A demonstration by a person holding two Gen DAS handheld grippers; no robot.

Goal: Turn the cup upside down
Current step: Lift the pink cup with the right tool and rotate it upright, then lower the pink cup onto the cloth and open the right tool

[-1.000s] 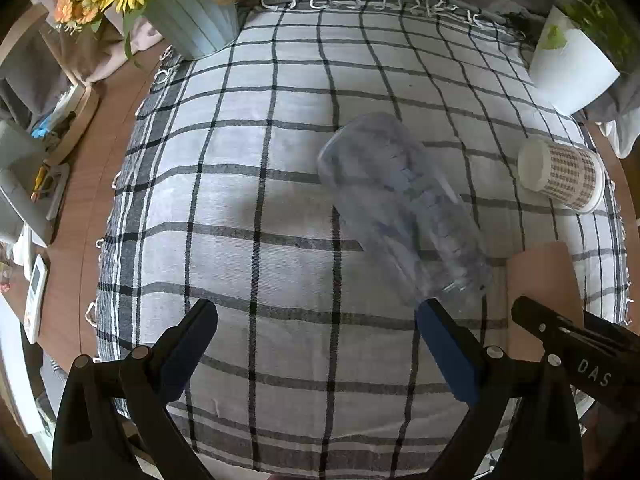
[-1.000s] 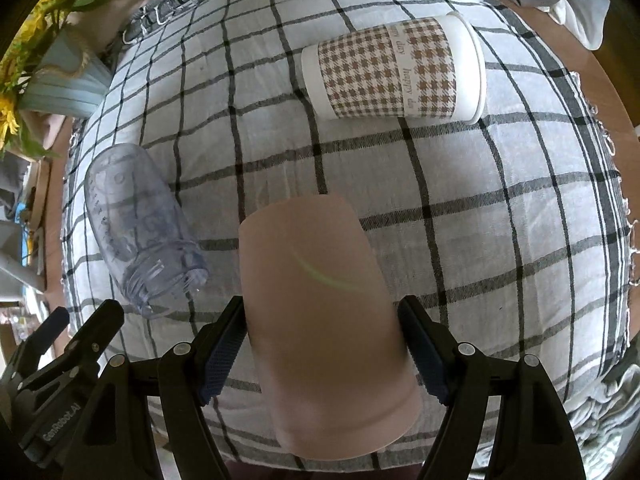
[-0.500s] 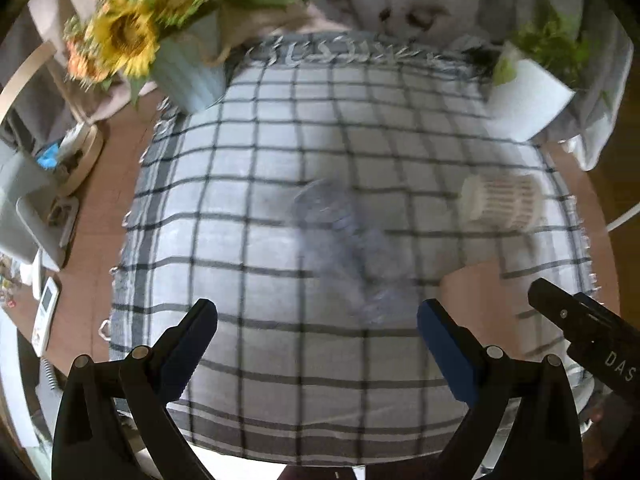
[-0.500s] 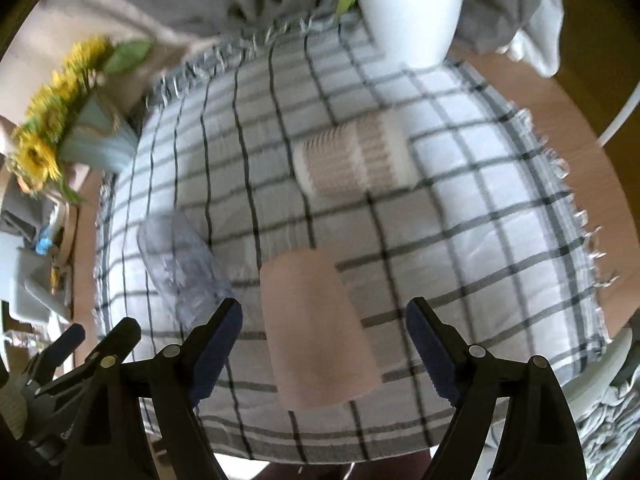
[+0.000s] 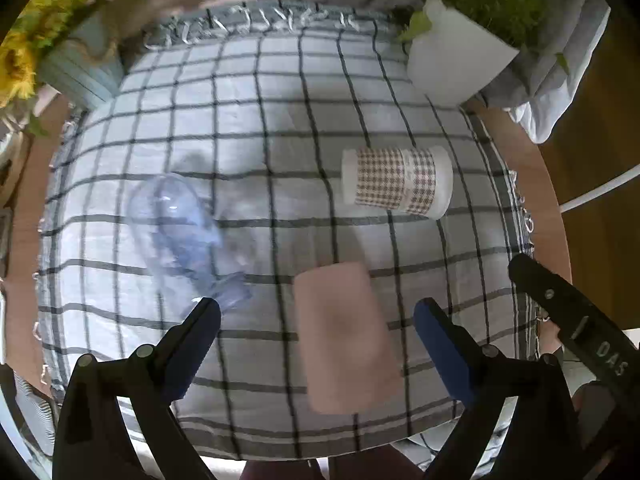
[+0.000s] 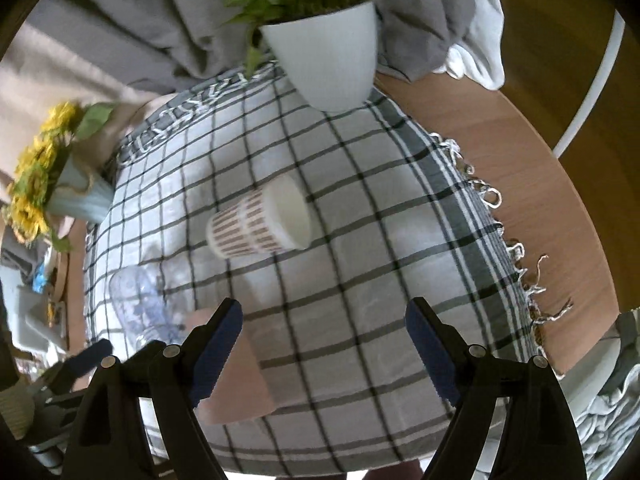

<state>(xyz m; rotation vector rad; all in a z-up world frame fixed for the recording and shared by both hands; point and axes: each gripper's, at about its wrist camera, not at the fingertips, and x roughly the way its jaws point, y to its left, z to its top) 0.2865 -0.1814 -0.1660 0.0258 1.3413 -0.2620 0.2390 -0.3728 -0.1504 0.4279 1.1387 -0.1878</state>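
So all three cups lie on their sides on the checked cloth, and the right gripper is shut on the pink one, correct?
Not quite. The right gripper is open and holds nothing; the right wrist view shows its fingers spread, with the pink cup lying on the cloth beside the left finger. The rest stands: the clear cup, houndstooth cup and pink cup all lie on their sides.

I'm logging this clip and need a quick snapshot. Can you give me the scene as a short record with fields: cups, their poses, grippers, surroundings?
cups: pink cup, clear cup, houndstooth cup
poses: all three lie on their sides on the checked cloth
left gripper: open, empty, above the cloth
right gripper: open, empty
surroundings: white plant pot, sunflower vase
task state: no cup gripped yet
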